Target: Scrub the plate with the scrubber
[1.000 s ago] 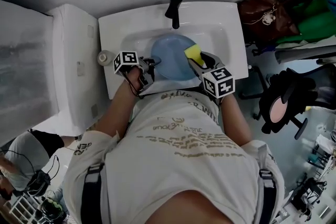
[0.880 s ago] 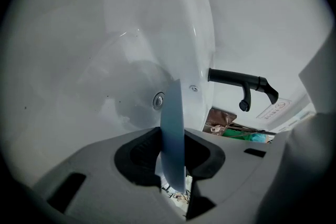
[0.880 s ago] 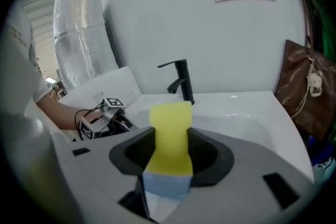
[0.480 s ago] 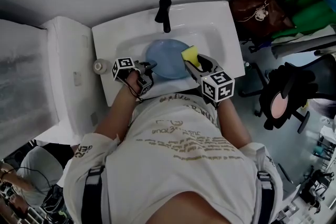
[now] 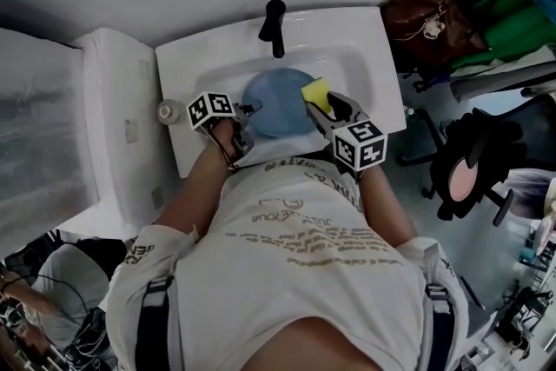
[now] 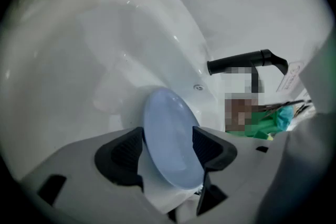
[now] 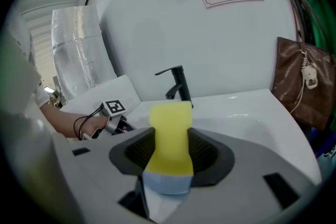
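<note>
Jaws on my left gripper [image 6: 168, 148] have just been opening, and now they stand wide apart. The blue plate [image 6: 170, 136] is between them, tipped up on its edge. The jaws do not look like they squeeze it. The plate is down in the white sink [image 6: 100, 60]. The black tap [image 6: 241, 60] is behind it, over on the right.

My right gripper [image 7: 170, 150] is clenched on the yellow scrubber [image 7: 169, 131]. The scrubber sticks up from between my jaws. A pale blue bit shows just under it, and I cannot tell what that is. Past the scrubber I see the tap [image 7: 178, 84], and my left gripper [image 7: 114, 112] is low on the left.

From the head view, the plate [image 5: 276, 102] lies in the bowl of the sink [image 5: 369, 35], just below the tap [image 5: 275, 23]. My left gripper [image 5: 246, 111] is at the plate's left edge. My right gripper [image 5: 323, 106] is at its right edge. The scrubber [image 5: 316, 90] sits on the plate's right rim.
</note>
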`<state>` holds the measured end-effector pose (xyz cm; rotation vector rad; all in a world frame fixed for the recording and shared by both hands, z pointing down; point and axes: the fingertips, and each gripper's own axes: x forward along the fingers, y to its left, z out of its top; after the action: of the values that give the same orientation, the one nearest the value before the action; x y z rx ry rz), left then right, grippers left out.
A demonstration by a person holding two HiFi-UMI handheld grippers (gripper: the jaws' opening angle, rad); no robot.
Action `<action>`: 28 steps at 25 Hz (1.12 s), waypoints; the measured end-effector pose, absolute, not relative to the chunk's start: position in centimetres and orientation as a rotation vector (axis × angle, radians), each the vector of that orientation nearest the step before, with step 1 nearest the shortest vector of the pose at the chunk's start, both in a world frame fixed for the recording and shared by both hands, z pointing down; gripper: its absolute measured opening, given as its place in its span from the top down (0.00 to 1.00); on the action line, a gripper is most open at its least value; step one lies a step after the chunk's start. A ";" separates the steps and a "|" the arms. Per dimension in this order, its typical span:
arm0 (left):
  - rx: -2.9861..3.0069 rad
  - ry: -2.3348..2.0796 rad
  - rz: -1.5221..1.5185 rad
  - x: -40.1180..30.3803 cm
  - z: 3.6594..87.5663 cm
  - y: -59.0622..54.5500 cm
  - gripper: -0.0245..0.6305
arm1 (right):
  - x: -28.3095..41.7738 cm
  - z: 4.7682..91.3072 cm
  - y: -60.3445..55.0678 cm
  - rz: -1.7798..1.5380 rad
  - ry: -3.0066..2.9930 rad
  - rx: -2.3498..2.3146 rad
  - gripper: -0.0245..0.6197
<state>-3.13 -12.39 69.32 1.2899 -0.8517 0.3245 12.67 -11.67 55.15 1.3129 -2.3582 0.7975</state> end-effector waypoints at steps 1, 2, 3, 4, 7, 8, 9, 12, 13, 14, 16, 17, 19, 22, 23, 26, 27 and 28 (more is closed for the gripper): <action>1.332 -0.886 0.357 -3.7 69.0 -12.7 0.52 | 12.7 55.1 -11.7 0.799 -2.360 1.319 0.66; 1.377 -0.924 0.389 -4.2 68.6 -13.0 0.52 | 12.7 55.1 -11.8 0.800 -2.363 1.324 0.66; 1.425 -0.968 0.422 -4.7 68.1 -13.5 0.56 | 12.7 54.9 -11.9 0.802 -2.368 1.330 0.66; 1.477 -1.023 0.459 -5.4 67.4 -14.1 0.64 | 12.7 54.8 -12.1 0.801 -2.374 1.338 0.66; 1.661 -1.185 0.569 -6.8 64.8 -16.2 0.90 | 13.0 54.0 -12.8 0.784 -2.380 1.388 0.66; 1.721 -1.224 0.592 -7.0 63.9 -16.9 0.92 | 13.1 53.7 -13.1 0.774 -2.379 1.409 0.66; 1.779 -1.258 0.604 -7.1 62.9 -17.4 0.93 | 13.1 53.4 -13.4 0.763 -2.380 1.429 0.66; 1.964 -1.336 0.601 -6.4 59.5 -19.0 0.93 | 13.3 52.1 -14.3 0.717 -2.397 1.482 0.66; 2.022 -1.357 0.589 -6.0 58.2 -19.4 0.93 | 13.3 51.6 -14.6 0.697 -2.406 1.497 0.66; 2.074 -1.379 0.573 -5.6 56.9 -19.8 0.93 | 13.3 51.0 -14.9 0.677 -2.416 1.512 0.66; 2.164 -1.432 0.532 -4.9 54.2 -20.6 0.93 | 13.3 49.5 -15.6 0.631 -2.440 1.548 0.66; 2.206 -1.461 0.510 -4.7 52.7 -21.0 0.93 | 13.2 48.7 -15.9 0.604 -2.455 1.571 0.66; 2.290 -1.509 0.472 -4.2 49.7 -21.5 0.93 | 12.9 46.6 -16.6 0.530 -2.489 1.624 0.66; 2.406 -1.554 0.407 -3.2 45.2 -21.9 0.93 | 12.5 42.9 -17.7 0.393 -2.548 1.702 0.66; 2.438 -1.563 0.383 -2.9 43.8 -22.0 0.93 | 12.5 41.6 -18.0 0.347 -2.567 1.726 0.66; 2.515 -1.578 0.331 -1.9 40.1 -22.1 0.93 | 12.4 37.8 -18.5 0.212 -2.615 1.793 0.66; 2.537 -1.583 0.323 -1.6 39.1 -22.0 0.93 | 12.4 36.6 -18.5 0.173 -2.628 1.813 0.66; 2.558 -1.591 0.316 -1.4 38.2 -22.0 0.93 | 12.4 35.6 -18.5 0.139 -2.639 1.832 0.66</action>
<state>-1.36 -22.00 38.21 2.5577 -1.5907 0.3159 12.43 -18.48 35.63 1.8315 -2.6392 0.1388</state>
